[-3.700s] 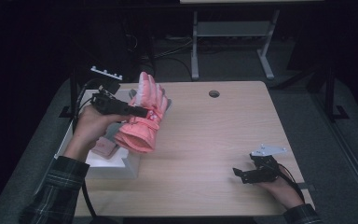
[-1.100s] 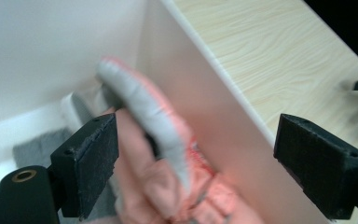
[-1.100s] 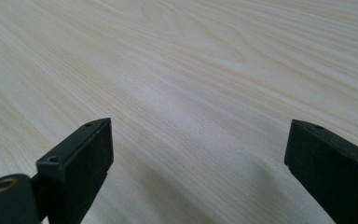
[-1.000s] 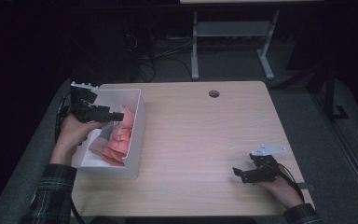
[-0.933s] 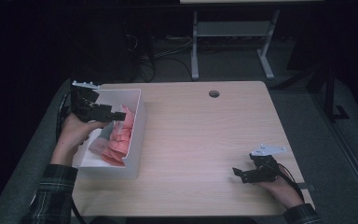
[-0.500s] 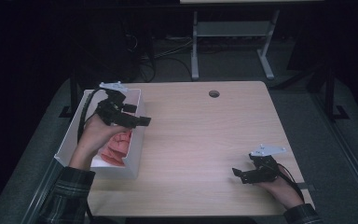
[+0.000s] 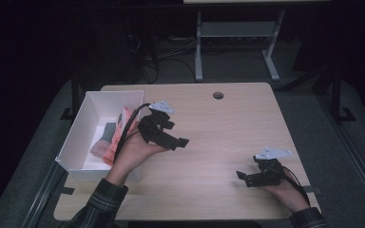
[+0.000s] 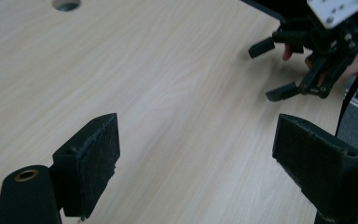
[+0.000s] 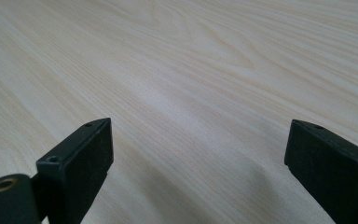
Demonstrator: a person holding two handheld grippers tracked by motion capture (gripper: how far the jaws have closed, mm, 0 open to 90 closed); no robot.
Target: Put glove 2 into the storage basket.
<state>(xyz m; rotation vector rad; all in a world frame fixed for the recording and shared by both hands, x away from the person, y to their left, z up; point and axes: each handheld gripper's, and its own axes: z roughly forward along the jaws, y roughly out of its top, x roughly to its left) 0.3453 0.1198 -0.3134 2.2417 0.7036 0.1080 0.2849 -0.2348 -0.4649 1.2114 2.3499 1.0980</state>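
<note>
Jaws of left gripper [image 7: 178,141] gape beside glove [image 7: 119,137] box [image 7: 83,124].

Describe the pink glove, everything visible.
The glove is salmon-pink and looks like rubber. It lies in the white box at the table's left edge, along the box's right wall, fingers pointing toward the far end, partly hidden by the person's left hand. A grey-and-pink item lies beside it on the box floor. The left tongs are open over the table, not touching it.

Box [image 7: 88,124] at worktop [image 7: 228,123] left edge, glove [image 7: 119,137] in it; left claw [image 7: 178,141] just right of box; right claw [image 7: 241,178] near right corner
</note>
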